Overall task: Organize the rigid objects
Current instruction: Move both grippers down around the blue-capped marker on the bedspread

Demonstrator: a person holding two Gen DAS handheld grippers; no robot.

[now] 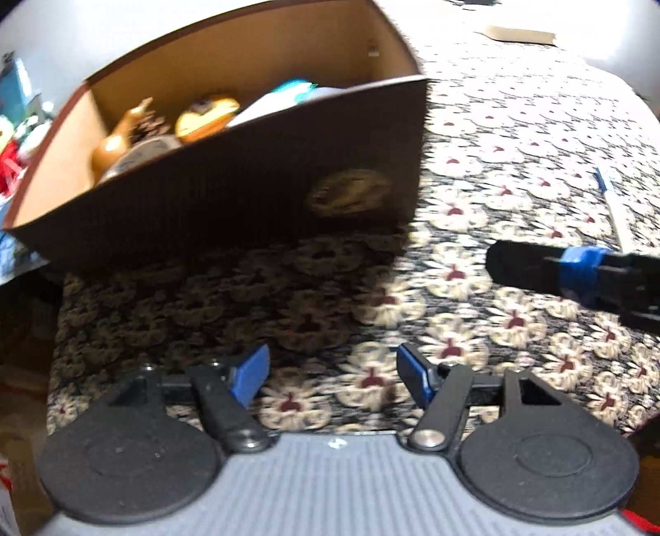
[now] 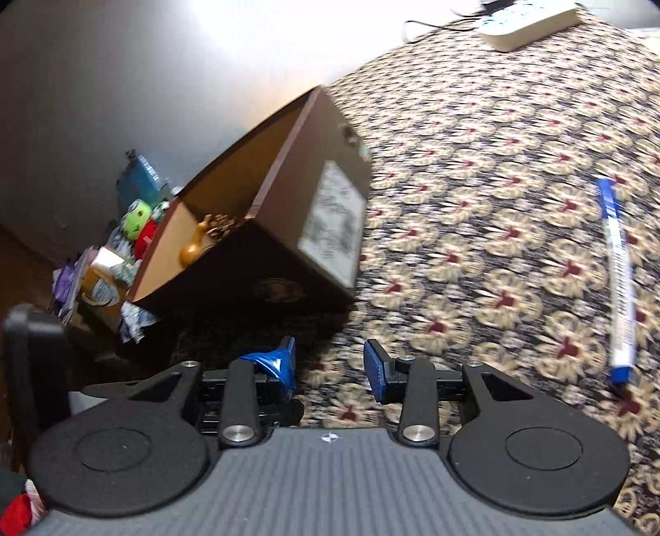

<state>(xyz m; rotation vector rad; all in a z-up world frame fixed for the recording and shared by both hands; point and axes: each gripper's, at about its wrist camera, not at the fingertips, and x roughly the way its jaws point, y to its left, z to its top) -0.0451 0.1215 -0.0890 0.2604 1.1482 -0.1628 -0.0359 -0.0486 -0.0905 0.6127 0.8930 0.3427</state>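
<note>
Blue-padded fingers of the left gripper (image 1: 332, 379) stand apart with nothing between them, hovering over the flower-patterned cloth (image 1: 515, 136). Ahead of them sits a brown cardboard box (image 1: 255, 198), open at the top, its near wall dark and ribbed with a round gold emblem (image 1: 348, 191) toward the right end. Inside the box lie a tan wooden piece (image 1: 119, 140), a yellow rounded object (image 1: 206, 117) and something white and teal (image 1: 288, 92); blur hides what they are. In the right wrist view, the right gripper (image 2: 330, 367) is likewise spread and holds nothing, above the same cloth. A blue-and-white pen (image 2: 616, 276) lies flat on the cloth well to the right of this gripper, apart from the box, its long axis running roughly away from the camera, one blue end near and the other blue end far. A white label (image 2: 332, 222) covers the box's side wall. At the far table edge rests a white flat device (image 2: 532, 24). Beyond the box, off the table, a clutter of small coloured items (image 2: 132, 231) is piled.
</note>
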